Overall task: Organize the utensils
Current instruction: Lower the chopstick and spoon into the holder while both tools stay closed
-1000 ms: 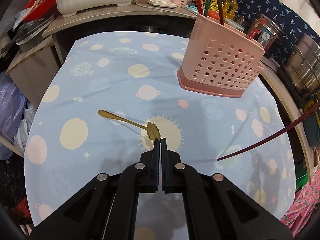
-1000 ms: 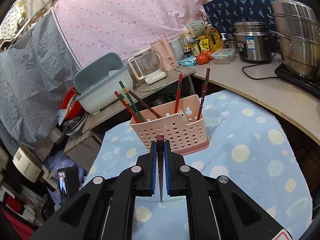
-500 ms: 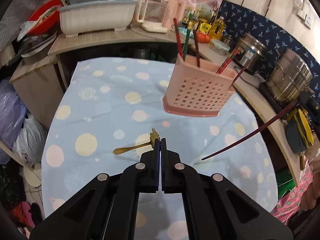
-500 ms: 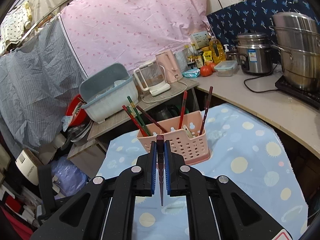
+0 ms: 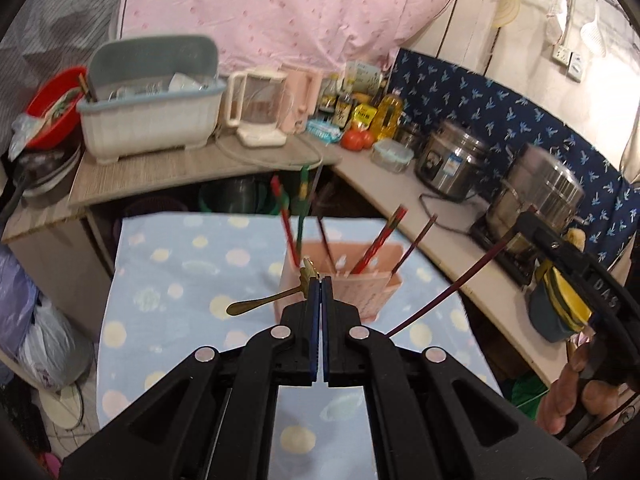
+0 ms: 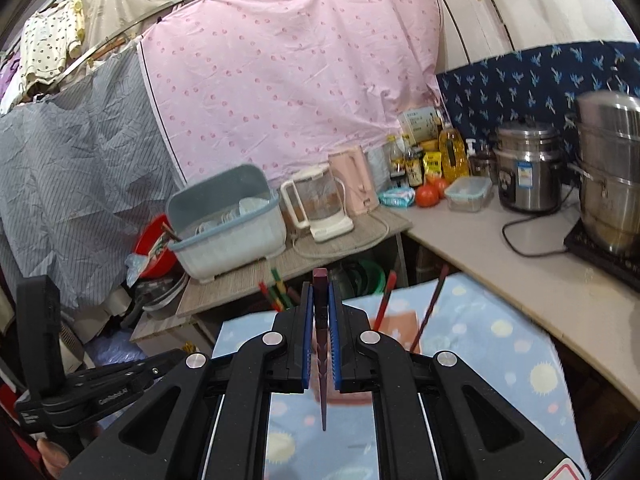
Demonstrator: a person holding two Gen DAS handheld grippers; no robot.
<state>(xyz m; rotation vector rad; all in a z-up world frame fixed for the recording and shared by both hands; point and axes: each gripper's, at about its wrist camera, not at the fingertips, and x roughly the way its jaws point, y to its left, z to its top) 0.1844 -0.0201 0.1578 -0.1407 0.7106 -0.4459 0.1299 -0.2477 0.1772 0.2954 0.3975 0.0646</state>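
My left gripper (image 5: 319,282) is shut on the head of a small gold fork (image 5: 264,301); its handle sticks out to the left, above the table. Behind it stands the pink perforated utensil holder (image 5: 360,280) with several chopsticks upright in it. My right gripper (image 6: 320,292) is shut on a dark maroon chopstick (image 6: 321,344) that points back toward the camera. In the left wrist view the same chopstick (image 5: 448,286) slants in from the right, held by the other gripper (image 5: 576,264). The holder (image 6: 400,320) shows partly behind the right fingers.
The table carries a light blue planet-print cloth (image 5: 176,272). A counter behind and to the right holds a dish rack (image 5: 152,120), kettles (image 5: 256,108), bottles, tomatoes (image 5: 356,140), a rice cooker (image 5: 452,160) and a steel pot (image 5: 536,196). A person's hand (image 5: 568,400) shows at lower right.
The left gripper lifted the gold fork off the cloth and rose, tilting toward level. The right gripper also rose with the chopstick; the holder now sits lower in both views.
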